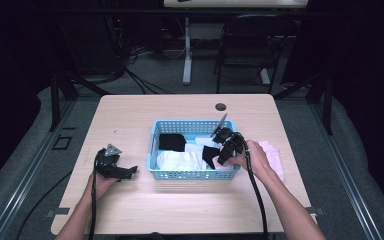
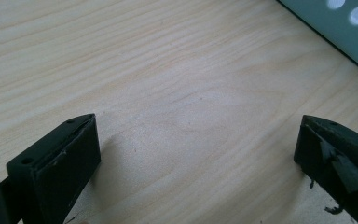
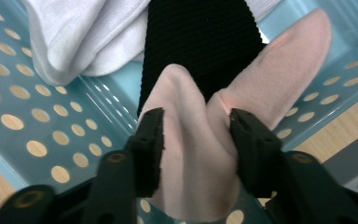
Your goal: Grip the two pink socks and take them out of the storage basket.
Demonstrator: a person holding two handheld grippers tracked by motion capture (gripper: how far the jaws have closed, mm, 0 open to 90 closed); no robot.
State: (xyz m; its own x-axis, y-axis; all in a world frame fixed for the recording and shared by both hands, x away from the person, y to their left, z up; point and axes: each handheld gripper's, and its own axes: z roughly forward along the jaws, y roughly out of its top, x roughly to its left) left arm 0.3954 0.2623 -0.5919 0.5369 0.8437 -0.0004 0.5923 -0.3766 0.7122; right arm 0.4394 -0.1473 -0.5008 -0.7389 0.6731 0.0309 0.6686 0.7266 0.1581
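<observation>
Right gripper [image 3: 196, 126] clenched on pale pink fabric sock [image 3: 200, 154]: both black pads pressing into bunched cloth from either side, fabric bulging up between and past the fingertips [image 3: 150, 135]. No earlier picture for jaw motion. Pink sock inside perforated light blue plastic basket [image 3: 37, 135], at its right end near the front right corner, one lobe draped up against the right wall. Lying over a black knit sock [image 3: 200, 42], with white folded cloth [image 3: 79, 37] toward the far left of the right gripper view.

High view: right gripper [image 1: 226, 145] tilted down over the basket [image 1: 155, 131] right end; basket mid-table, slightly right of centre. More pink cloth [image 1: 275, 157] on light wood table [image 1: 130, 115] just outside the basket's right wall, beside the right hand [image 1: 252, 159]. Pinch itself too small to read here; clear from the right gripper view.

Left gripper [image 1: 114, 167] resting near the table's front left, well apart from the basket's left wall. Left gripper view: jaws spread wide, released, bare wood [image 2: 168, 93] between, basket corner [image 2: 340, 32] at upper right.
</observation>
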